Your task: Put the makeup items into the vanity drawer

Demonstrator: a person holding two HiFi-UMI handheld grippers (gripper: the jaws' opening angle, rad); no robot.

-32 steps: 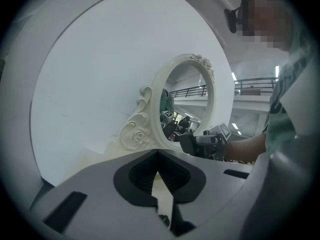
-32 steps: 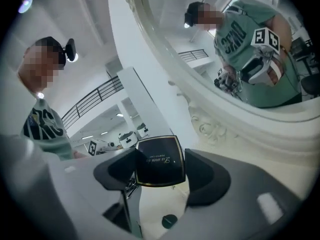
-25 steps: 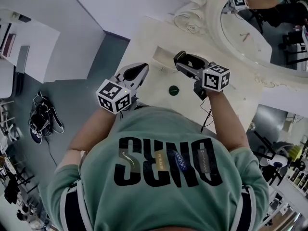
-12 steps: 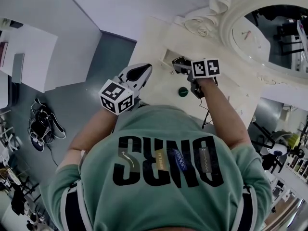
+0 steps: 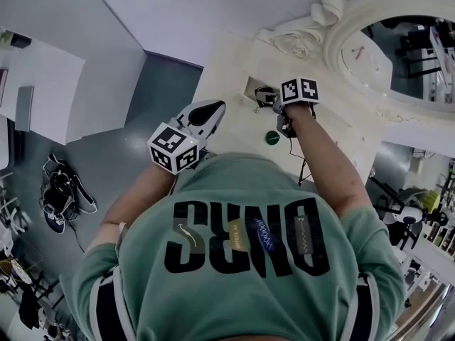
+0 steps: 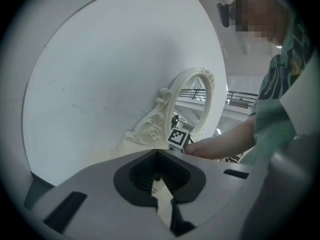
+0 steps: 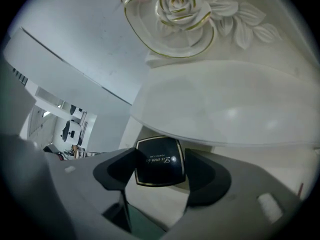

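Observation:
In the right gripper view a black square compact with gold edging sits between both pads of my right gripper, which is shut on it. It hangs at the mouth of the open vanity drawer, under a curved cream ledge. Seen from the head view, my right gripper reaches into that drawer opening. A small green round item lies on the vanity top near the right forearm. My left gripper hovers over the vanity's left edge, shut and holding nothing.
An ornate cream mirror frame with rose carving rises behind the drawer. A grey floor lies left of the vanity, with white furniture and shoes further left. A cable hangs by the right arm.
My right gripper has moved forward, carrying the compact from above the vanity top to the drawer opening. The left gripper has hardly moved.

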